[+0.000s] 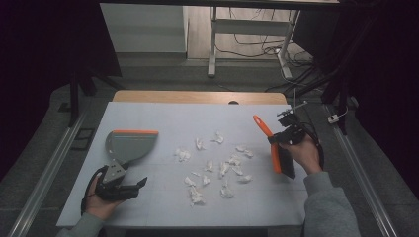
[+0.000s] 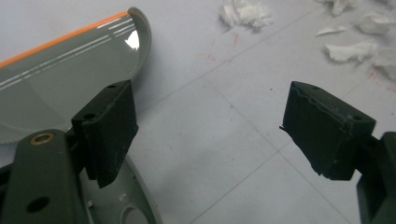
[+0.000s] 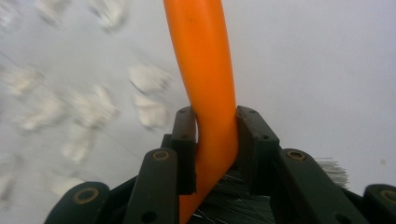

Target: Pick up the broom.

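Left to right, high view. Left gripper point(image 1: 141, 183), jaws apart on nothing, rests low on the table point(image 1: 163, 116) just below the grey dustpan point(image 1: 129, 145) with its orange edge; in the left gripper view the pan lies beside and under the left jaw. Scraps of white paper point(image 1: 217, 165) are scattered mid-table. Right gripper point(image 1: 277, 139) is clamped on the orange handle of the hand brush point(image 1: 277, 153), bristles dark, held at the table's right side.
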Motion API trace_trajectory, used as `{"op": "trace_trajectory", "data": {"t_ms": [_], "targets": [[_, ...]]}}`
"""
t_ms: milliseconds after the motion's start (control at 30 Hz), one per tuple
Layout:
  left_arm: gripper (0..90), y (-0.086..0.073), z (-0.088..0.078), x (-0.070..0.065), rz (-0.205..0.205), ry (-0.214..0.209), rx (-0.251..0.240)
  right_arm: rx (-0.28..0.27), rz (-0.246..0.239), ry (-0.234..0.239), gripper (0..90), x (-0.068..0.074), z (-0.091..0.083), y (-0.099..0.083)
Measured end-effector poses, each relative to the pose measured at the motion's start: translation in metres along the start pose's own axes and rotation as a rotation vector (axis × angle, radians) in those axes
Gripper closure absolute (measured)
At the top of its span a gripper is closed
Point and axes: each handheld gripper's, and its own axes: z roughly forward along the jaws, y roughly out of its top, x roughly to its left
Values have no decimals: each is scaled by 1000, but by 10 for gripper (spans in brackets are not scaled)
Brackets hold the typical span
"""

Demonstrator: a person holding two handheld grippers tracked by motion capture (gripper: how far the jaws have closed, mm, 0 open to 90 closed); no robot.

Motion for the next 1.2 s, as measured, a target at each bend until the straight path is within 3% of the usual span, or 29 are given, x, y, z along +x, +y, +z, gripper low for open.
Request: {"op": "trace_trajectory", "data": {"t_ms": [167, 367, 400, 467, 500, 633, 667, 767, 800, 867, 967, 1033, 1200], "targets": [[194, 16, -5, 1, -2, 12, -55, -137, 5, 66, 698, 12, -21, 7], [196, 33, -7, -10, 22, -19, -77, -203, -7, 126, 697, 31, -22, 16], [199, 37, -7, -13, 35, -24, -78, -251, 2, 164, 698, 38, -22, 19], [199, 45, -9, -16, 48, -25, -85, -284, 9, 205, 697, 45, -21, 21], [199, 49, -10, -17, 51, -30, -92, -284, 9, 205, 697, 45, -21, 21], [199, 68, -10, -23, 66, -47, -117, -332, 7, 240, 698, 67, -20, 26], [199, 75, -6, -27, 60, -80, -127, -341, 13, 250, 697, 71, -20, 27], [199, 82, -2, -33, 70, -88, -124, -362, 24, 252, 697, 77, -19, 29], [198, 85, 0, -36, 85, -86, -119, -393, 33, 260, 697, 83, -18, 29], [197, 92, 1, -43, 110, -89, -120, -400, 46, 260, 697, 85, -17, 29], [198, 101, 0, -50, 110, -131, -142, -433, 81, 279, 697, 89, -12, 27], [197, 104, 2, -55, 112, -139, -148, -462, 125, 289, 697, 94, -9, 25], [197, 107, 8, -63, 116, -157, -140, -509, 161, 313, 697, 106, -3, 20]]}}
